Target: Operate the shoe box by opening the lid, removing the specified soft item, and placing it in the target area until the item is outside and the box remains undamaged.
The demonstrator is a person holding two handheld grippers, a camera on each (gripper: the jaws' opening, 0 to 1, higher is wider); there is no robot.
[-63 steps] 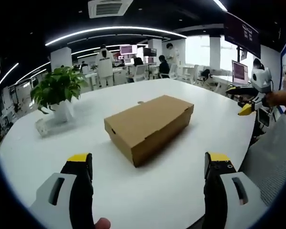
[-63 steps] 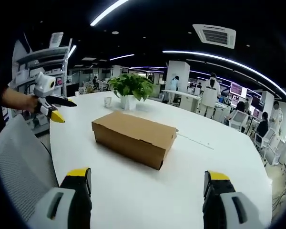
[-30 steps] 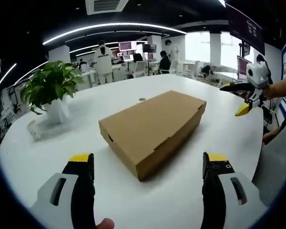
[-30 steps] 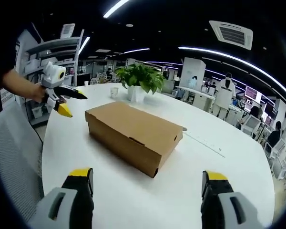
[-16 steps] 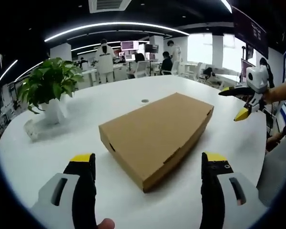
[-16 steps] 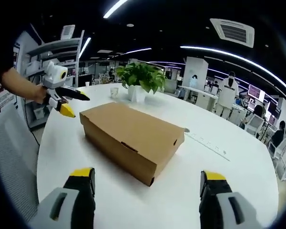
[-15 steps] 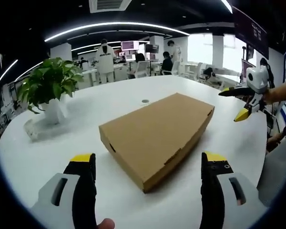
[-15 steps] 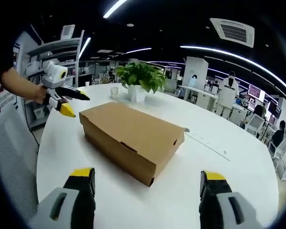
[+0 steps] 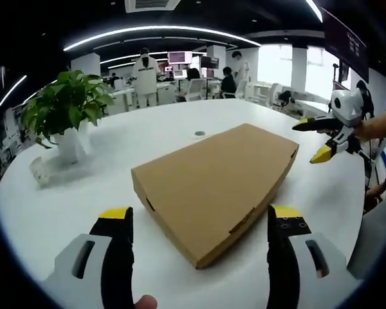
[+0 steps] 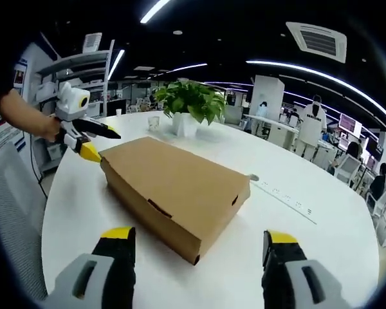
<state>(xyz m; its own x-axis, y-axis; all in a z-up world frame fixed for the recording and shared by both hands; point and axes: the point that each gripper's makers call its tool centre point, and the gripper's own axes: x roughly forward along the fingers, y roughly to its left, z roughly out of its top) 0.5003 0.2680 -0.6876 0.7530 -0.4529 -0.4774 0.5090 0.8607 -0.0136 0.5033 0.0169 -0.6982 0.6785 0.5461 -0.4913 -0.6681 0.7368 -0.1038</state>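
Note:
A closed brown cardboard shoe box (image 9: 219, 180) lies on the round white table (image 9: 122, 138), its lid down. My left gripper (image 9: 198, 214) is open, its yellow-tipped jaws standing wide on either side of the box's near corner, apart from it. In the right gripper view the same box (image 10: 174, 187) lies just beyond my open right gripper (image 10: 199, 235). The left gripper (image 10: 104, 145) reaches in from the left, held by a hand near the box's far end. The right gripper (image 9: 312, 138) shows at the right in the left gripper view, beside the box's far corner. Nothing is held.
A potted green plant (image 9: 64, 106) in a white pot stands at the back left of the table, also seen as plant (image 10: 190, 100) with a small cup (image 10: 154, 123) beside it. A grey chair (image 10: 13, 212) sits at the table's edge. People work at desks far behind.
Both cameras have come closer to the box, which now looks larger between each pair of jaws. Each gripper seen in the other's view has neared the box's end.

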